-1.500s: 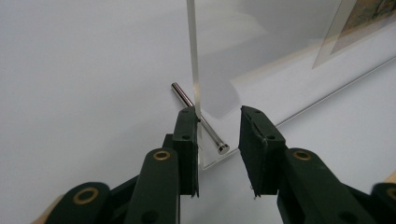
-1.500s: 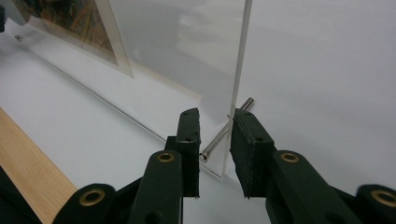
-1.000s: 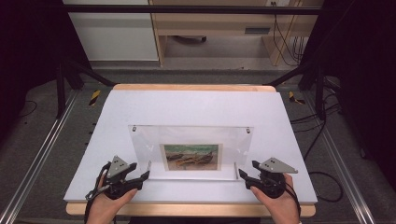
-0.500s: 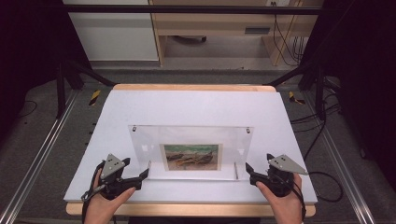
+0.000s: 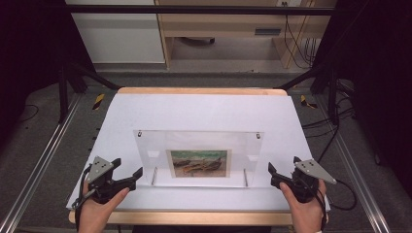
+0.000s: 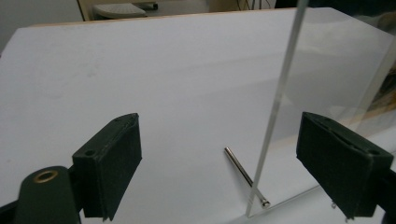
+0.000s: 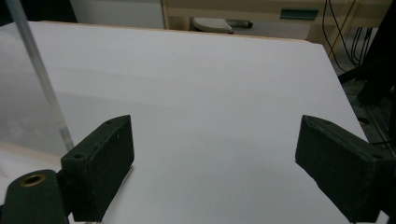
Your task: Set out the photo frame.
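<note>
The clear picture frame (image 5: 199,158) stands upright on the white surface (image 5: 204,111), propped on its metal pegs (image 6: 243,175). Left gripper (image 5: 127,175) and right gripper (image 5: 274,174) have just been opening; both gape wide, nothing held. Placing looks done; only pulling away remains.

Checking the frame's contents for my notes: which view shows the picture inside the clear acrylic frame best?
The high view: the picture faces the camera, whole and centred in the acrylic frame. The left gripper view catches a sliver of it through the frame's edge; the right gripper view shows the clear edge.
</note>
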The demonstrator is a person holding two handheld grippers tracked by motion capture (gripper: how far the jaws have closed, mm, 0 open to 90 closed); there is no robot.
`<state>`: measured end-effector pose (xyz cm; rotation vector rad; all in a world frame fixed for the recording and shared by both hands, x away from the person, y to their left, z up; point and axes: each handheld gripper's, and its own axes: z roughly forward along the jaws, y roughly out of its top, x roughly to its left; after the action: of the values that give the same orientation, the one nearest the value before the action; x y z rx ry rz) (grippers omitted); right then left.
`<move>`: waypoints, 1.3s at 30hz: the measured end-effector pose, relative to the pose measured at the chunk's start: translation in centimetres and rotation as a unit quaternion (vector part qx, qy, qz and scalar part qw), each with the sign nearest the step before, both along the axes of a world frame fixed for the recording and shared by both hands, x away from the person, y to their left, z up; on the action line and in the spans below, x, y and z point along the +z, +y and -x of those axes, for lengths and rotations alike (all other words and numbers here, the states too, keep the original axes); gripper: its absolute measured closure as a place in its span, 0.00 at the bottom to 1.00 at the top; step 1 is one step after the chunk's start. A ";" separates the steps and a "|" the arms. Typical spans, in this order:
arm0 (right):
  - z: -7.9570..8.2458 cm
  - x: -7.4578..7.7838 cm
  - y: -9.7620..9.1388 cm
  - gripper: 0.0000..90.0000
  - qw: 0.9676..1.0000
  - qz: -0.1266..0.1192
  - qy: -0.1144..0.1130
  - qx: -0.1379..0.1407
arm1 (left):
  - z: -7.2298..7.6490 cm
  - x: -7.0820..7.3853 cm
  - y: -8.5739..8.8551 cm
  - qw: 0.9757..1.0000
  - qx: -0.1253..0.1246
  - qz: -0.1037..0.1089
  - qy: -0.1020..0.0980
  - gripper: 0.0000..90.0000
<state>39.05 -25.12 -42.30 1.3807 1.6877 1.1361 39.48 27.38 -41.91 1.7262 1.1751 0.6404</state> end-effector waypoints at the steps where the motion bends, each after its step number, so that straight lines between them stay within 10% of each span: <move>1: -0.1 -0.1 -0.1 0.13 1.000 -0.003 0.000 -0.001 | -0.1 0.0 0.2 1.000 0.003 0.001 0.001 0.15; 39: -5.7 -2.7 -3.1 0.13 0.997 0.015 0.052 -0.055 | -5.4 -3.2 3.4 0.993 0.080 -0.074 0.038 0.15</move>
<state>44.73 -28.18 -44.97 1.5174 1.6717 0.9904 44.93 30.80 -45.12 1.8050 1.3588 0.7826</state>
